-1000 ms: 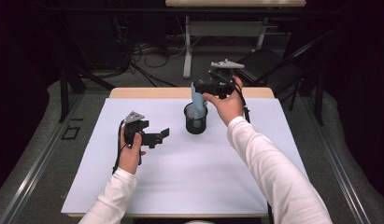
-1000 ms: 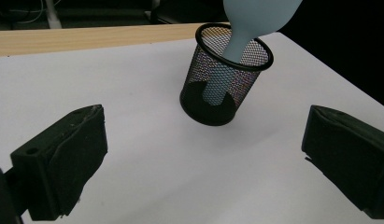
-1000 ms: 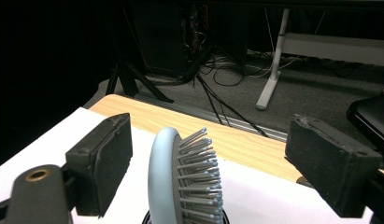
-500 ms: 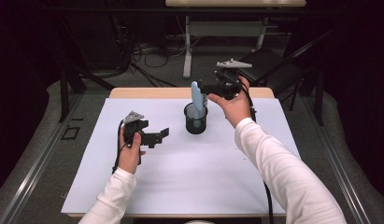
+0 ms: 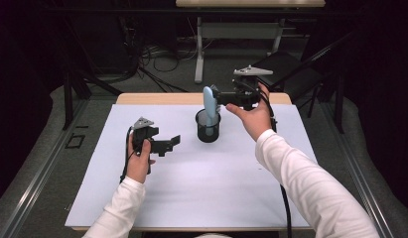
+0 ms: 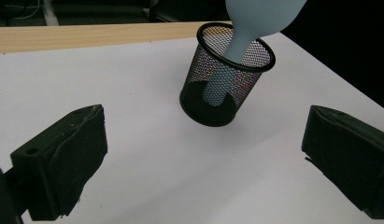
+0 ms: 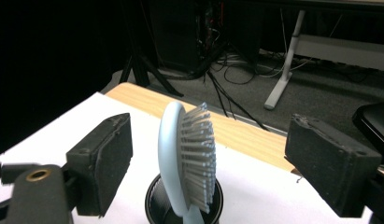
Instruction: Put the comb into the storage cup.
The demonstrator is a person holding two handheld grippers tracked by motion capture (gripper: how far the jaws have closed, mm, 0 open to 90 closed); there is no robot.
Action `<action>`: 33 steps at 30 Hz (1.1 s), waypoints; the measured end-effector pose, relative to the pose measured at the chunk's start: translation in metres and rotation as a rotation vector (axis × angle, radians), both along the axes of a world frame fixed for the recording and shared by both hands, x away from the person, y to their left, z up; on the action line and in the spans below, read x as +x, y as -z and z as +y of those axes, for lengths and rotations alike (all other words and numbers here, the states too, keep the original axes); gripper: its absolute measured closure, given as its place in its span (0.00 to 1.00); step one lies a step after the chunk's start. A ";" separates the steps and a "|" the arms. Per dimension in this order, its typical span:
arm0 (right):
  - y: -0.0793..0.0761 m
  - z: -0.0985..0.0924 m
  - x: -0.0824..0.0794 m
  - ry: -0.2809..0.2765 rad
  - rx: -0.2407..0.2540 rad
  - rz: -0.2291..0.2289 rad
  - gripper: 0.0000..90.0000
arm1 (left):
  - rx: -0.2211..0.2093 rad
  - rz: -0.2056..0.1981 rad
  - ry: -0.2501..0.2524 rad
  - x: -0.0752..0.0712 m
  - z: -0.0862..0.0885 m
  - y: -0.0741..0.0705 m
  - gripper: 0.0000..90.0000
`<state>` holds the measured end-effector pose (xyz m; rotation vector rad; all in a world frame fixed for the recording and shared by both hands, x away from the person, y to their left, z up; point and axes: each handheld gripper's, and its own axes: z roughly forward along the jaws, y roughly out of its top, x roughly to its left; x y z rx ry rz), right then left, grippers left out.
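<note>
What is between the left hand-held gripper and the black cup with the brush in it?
Nothing: just bare white table. The left gripper view looks past its open jaws straight to the cup holding the brush.

Nothing for you to read here, operator: there is no lettering, label, brand mark, number or sign that can be made out on anything in front of you, in the high view or in either gripper view.
</note>
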<state>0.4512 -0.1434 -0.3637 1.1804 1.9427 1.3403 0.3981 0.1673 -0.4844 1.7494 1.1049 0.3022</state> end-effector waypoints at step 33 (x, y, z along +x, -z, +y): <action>0.024 -0.017 -0.051 -0.186 0.015 0.145 0.00 | -0.026 0.000 0.036 -0.002 0.023 -0.027 0.01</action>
